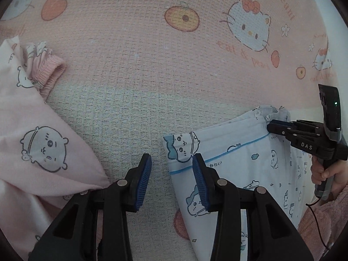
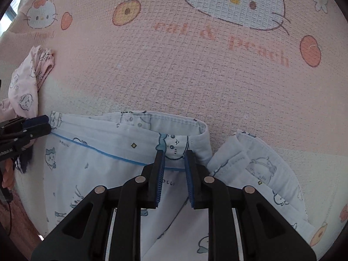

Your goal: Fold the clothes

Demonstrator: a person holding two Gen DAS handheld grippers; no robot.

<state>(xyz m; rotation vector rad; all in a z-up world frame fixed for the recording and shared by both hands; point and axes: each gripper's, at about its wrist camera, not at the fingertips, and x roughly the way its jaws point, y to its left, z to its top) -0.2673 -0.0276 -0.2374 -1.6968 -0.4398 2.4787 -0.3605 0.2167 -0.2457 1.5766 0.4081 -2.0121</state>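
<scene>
Both tongs, left (image 1: 171, 180) and right (image 2: 173, 178), hang open over blue-printed clothing (image 2: 104, 165) on pink bedding (image 2: 174, 69).

The lower part of the blue garment (image 2: 91, 174) is hidden under the black arms of the right gripper (image 2: 173, 174) and runs out at the bottom edge, so its full shape cannot be told. Left of the left gripper (image 1: 171, 180), the pink garment (image 1: 39, 143) is cut off by the left edge. To the right of these fingers, the hand (image 1: 324, 171) is mostly hidden behind the handle, and the small print on the blue cloth is too small to read.
</scene>
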